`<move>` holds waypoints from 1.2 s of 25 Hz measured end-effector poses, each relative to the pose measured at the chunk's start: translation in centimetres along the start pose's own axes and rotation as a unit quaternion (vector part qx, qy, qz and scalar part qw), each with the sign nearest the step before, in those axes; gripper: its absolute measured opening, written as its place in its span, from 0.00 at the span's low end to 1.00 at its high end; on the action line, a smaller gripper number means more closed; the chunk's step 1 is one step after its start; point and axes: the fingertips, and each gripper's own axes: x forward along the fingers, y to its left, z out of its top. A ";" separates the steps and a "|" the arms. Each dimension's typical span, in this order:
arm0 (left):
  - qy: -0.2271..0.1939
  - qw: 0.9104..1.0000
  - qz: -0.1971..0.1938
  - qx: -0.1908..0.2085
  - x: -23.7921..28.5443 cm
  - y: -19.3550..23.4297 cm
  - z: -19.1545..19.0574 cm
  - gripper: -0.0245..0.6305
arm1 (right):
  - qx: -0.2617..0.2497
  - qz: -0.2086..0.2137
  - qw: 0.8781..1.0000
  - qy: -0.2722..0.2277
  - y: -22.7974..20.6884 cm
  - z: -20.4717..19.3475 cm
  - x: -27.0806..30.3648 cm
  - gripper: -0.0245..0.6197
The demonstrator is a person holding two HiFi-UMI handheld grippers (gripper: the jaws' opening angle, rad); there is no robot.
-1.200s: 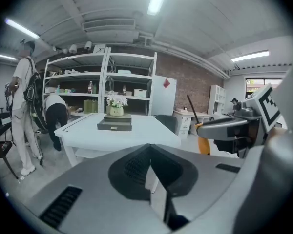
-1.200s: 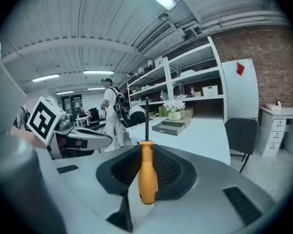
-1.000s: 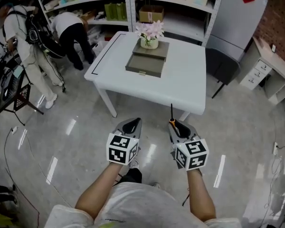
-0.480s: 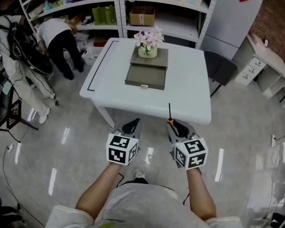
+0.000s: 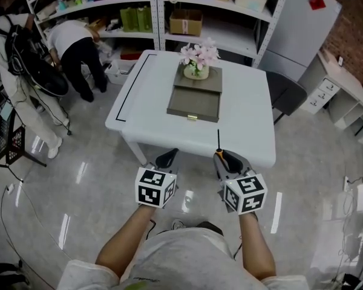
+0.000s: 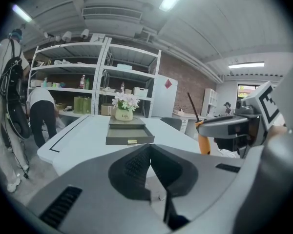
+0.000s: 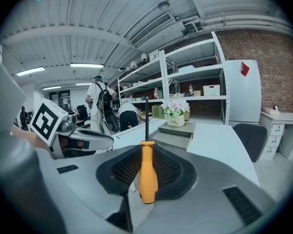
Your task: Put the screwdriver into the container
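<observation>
Right gripper view: right gripper [image 7: 146, 177] has its jaws clamped on the orange handle of the screwdriver [image 7: 147, 172]. The tool's long axis runs upright across the jaws, dark shaft and tip up, butt of the handle hanging below the pads.

Head view: only the thin shaft and a speck of orange show above that gripper. This view alone places both grippers side by side at the near edge of the white table [image 5: 245, 122]. The grey container [image 5: 194, 104] sits mid-table, well apart from the screwdriver, with a flowerpot [image 5: 197, 70] on its far part.

Left gripper view: left gripper [image 6: 150, 156] has its jaws together with nothing between them. It also catches the screwdriver from the side, shaft leaning a little off vertical.
</observation>
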 end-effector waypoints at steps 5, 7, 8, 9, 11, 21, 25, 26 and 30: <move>0.004 1.000 0.008 0.001 1.0 1.7 0.4 0.04 | 0.005 -0.001 1.000 -0.004 -1.1 0.6 1.7 0.15; 0.006 1.000 0.011 0.002 1.7 2.3 0.5 0.04 | 0.005 0.001 1.000 -0.005 -1.7 0.9 2.5 0.15; 0.006 1.000 0.012 0.002 2.1 2.6 0.7 0.04 | 0.005 0.002 1.000 -0.006 -2.1 1.0 3.0 0.15; 0.006 1.000 0.014 0.003 2.6 2.9 0.8 0.04 | 0.004 0.003 1.000 -0.006 -2.5 1.2 3.5 0.15; 0.006 1.000 0.018 0.006 3.6 3.5 1.2 0.04 | 0.003 0.007 1.000 -0.009 -3.4 1.6 4.6 0.15; 0.014 0.999 0.050 0.000 10.0 7.2 4.2 0.04 | -0.001 0.041 0.999 -0.005 -8.4 4.3 11.1 0.15; 0.017 0.998 0.061 -0.005 12.5 8.1 5.4 0.04 | -0.008 0.056 0.998 0.000 -10.4 5.4 13.3 0.15; 0.017 0.998 0.064 -0.007 13.2 8.3 5.7 0.04 | -0.009 0.061 0.998 0.001 -10.9 5.7 13.9 0.15; 0.019 0.997 0.077 -0.015 15.5 8.9 6.6 0.04 | -0.018 0.078 0.997 0.004 -12.8 6.9 15.8 0.15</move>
